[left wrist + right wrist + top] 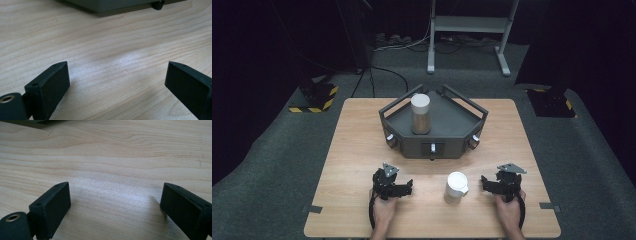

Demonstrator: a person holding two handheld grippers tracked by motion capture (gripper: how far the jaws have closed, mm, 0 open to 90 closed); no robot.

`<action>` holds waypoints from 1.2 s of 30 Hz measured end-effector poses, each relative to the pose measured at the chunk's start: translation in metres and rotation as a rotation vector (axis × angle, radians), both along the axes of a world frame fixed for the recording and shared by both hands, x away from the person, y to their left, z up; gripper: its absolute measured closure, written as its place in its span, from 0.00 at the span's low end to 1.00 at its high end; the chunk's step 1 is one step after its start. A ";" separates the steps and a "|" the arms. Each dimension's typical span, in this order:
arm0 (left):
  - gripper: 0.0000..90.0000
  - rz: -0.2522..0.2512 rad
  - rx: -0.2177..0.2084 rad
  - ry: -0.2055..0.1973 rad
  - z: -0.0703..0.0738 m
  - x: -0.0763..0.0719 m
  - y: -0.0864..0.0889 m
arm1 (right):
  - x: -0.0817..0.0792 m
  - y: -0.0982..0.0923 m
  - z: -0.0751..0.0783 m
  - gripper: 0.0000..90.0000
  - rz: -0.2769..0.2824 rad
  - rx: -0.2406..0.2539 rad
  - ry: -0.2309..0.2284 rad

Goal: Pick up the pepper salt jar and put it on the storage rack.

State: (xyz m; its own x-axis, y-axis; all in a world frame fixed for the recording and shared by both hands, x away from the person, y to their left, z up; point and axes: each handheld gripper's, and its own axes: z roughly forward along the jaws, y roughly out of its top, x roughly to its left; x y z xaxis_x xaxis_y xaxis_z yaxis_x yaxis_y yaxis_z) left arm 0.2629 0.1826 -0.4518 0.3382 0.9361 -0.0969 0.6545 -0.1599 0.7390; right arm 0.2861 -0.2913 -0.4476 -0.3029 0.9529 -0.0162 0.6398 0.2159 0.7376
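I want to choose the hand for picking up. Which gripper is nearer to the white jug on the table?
The right gripper is slightly nearer, just right of the white jug. The left gripper rests farther off on its left.

In the left gripper view the frame's top edge is cutting off the dark tray (pixel 112 5) ahead of the jaws, leaving just its lower wall and one knob (pixel 158 4). In the right gripper view a mere sliver of that tray (pixel 27 122) is showing at the top left corner. Both views' bottom edges are cropping the jaws. From above, the white cup (pixel 456 187) between the two grippers is hiding its contents (its handle is too small to make out), and the bottom edge is cropping the person's forearms.
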 end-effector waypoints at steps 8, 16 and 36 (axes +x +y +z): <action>0.07 0.010 0.056 -0.011 0.000 0.001 -0.011 | 0.000 0.000 0.000 0.10 0.007 -0.001 0.000; 0.04 0.014 0.100 -0.007 0.001 0.003 -0.021 | 0.000 0.000 0.000 0.10 0.009 -0.002 0.000; 0.04 0.021 0.102 -0.007 0.001 0.002 -0.022 | 0.001 0.003 0.000 0.07 0.002 -0.003 0.007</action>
